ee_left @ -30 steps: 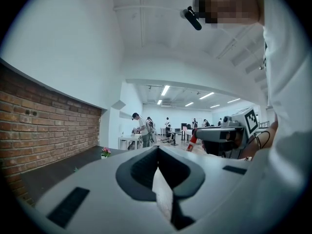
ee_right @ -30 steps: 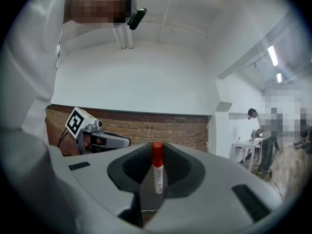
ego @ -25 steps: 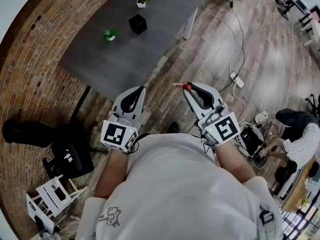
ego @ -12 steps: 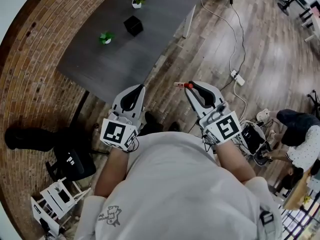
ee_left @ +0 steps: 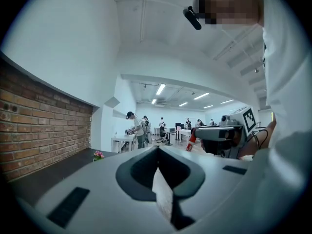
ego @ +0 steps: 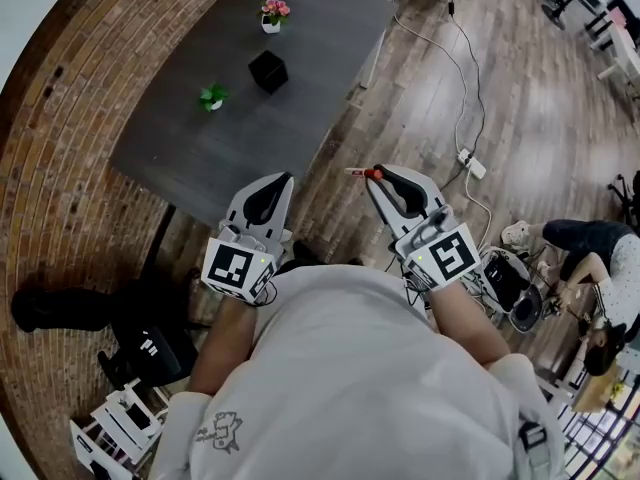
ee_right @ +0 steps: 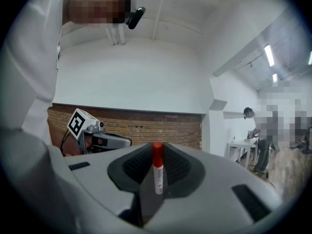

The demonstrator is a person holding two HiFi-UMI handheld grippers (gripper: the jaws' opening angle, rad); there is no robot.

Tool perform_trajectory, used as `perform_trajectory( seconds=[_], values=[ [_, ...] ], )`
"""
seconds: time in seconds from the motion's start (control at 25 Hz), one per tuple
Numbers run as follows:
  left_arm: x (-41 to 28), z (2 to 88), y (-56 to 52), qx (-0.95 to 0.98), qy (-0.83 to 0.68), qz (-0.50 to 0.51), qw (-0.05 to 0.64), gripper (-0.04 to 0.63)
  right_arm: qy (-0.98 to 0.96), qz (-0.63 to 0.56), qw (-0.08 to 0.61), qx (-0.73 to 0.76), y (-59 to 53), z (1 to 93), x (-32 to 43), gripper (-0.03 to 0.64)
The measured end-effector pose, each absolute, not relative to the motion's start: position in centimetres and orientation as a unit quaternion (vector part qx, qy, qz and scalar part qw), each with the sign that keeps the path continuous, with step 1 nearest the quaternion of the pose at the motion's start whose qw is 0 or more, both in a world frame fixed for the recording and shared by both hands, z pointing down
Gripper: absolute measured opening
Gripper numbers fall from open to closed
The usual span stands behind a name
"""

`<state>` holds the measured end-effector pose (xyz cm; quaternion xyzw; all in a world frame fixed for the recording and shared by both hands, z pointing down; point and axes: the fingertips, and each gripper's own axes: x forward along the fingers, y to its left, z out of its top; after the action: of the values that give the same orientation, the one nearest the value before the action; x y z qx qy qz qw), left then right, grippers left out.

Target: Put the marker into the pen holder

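Grey table top (ego: 190, 138) fills the upper left of the head view, well ahead of both sets of jaws. On it stand the black pen holder (ego: 268, 70), a green plant (ego: 212, 96) and a pot of pink flowers (ego: 272, 13). The left gripper (ego: 283, 180) and right gripper (ego: 377, 174) are held side by side over the wooden floor (ego: 480, 88), short of the table's near edge. The marker (ego: 371, 174) sits at the tips of the right jaws, well apart from the pen holder, and its red cap shows there.

In the left gripper view the jaws are pressed together with nothing between them. The right gripper, with the marker, shows off to their right.

In the right gripper view the jaws pinch the marker, which stands on end between them — red cap on top, white barrel running down into the cleft. The left gripper shows to their left, before a brick wall (ee_right: 161, 128).
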<state>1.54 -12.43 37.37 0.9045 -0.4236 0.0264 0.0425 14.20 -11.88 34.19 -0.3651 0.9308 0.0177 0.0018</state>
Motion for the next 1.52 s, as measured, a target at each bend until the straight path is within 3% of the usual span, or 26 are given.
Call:
perform_trajectory(
  seconds=[0.6,1.52],
  values=[
    [-9.2,36.5,-17.4,0.907,-0.419,0.012,0.043,0.011,0.93,0.021,-0.005,-0.367,-18.3,33.3,3.5,0.066],
    [-13.9,40.0,-23.2,0.867,-0.489,0.035,0.088,0.011,0.958,-0.008,-0.022,-0.287,-27.9,36.5,-1.8,0.066]
  ],
)
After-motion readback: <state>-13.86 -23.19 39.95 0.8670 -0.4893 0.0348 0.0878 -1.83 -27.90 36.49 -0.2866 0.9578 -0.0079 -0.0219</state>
